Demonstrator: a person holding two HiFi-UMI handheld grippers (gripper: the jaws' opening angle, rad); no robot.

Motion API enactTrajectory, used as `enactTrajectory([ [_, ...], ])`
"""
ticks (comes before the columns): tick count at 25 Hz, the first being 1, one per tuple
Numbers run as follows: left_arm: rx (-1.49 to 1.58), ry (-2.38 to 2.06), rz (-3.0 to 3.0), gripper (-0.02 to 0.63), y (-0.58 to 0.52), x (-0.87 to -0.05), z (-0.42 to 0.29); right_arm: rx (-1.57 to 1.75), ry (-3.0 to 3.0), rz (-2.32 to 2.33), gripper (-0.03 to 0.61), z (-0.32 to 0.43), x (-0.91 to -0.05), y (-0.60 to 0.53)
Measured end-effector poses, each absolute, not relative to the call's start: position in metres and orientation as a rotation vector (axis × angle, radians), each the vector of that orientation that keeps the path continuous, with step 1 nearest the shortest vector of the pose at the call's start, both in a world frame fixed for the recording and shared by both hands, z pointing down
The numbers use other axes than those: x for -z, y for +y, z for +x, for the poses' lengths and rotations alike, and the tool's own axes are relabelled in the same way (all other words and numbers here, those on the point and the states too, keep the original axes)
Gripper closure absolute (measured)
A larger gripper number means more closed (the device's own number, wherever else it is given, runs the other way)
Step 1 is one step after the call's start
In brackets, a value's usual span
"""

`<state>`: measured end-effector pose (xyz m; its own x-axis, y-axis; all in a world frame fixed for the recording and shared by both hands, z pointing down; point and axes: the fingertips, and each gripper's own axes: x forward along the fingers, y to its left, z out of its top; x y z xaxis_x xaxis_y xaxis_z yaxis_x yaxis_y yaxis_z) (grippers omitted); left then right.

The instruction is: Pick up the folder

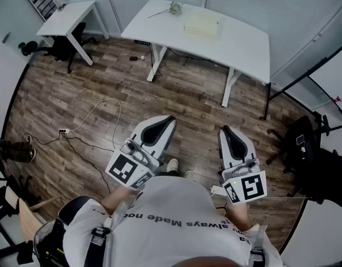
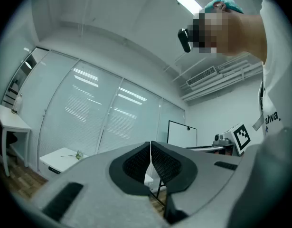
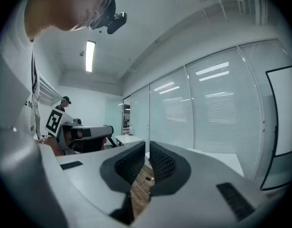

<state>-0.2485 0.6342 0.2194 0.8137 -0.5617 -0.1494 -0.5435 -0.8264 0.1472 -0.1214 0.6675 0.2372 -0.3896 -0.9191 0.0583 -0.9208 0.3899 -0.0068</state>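
Note:
The folder [image 1: 202, 24] is a pale yellow flat pack lying on the big white desk [image 1: 243, 43] at the far side of the room. Both grippers are held close to the person's body, well short of the desk, over the wooden floor. My left gripper [image 1: 169, 119] is shut with nothing between its jaws; in the left gripper view its dark pads [image 2: 138, 163] meet at the tip of the left gripper [image 2: 150, 144]. My right gripper [image 1: 223, 128] is also shut and empty, with its pads [image 3: 162, 163] nearly touching at the tip of the right gripper [image 3: 146, 146].
A small plant-like item [image 1: 175, 7] lies on the desk left of the folder. A smaller white desk [image 1: 68, 15] with a black office chair [image 1: 62, 46] stands at the back left. A power strip with cables [image 1: 64, 131] lies on the floor. A black chair [image 1: 310, 160] stands at the right.

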Motion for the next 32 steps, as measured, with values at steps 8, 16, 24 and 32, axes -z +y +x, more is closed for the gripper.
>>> enactTrajectory([
  [8,0.280,-0.862,2.897,0.598,0.620,-0.225,-0.256,-0.048,-2.592,1.743,0.543,-0.130,-0.237,0.654],
  [16,0.274,-0.850,2.889,0.598,0.608,-0.230,-0.254,-0.074,-2.588,1.742,0.543,-0.129,-0.245,0.641],
  [24,0.280,-0.870,2.881,0.598,0.573,-0.232,-0.238,-0.036,-2.601,1.726,0.544,-0.114,-0.242,0.604],
  [32,0.282,-0.869,2.890,0.598,0.515,-0.227,-0.196,-0.052,-2.613,1.719,0.543,-0.074,-0.242,0.544],
])
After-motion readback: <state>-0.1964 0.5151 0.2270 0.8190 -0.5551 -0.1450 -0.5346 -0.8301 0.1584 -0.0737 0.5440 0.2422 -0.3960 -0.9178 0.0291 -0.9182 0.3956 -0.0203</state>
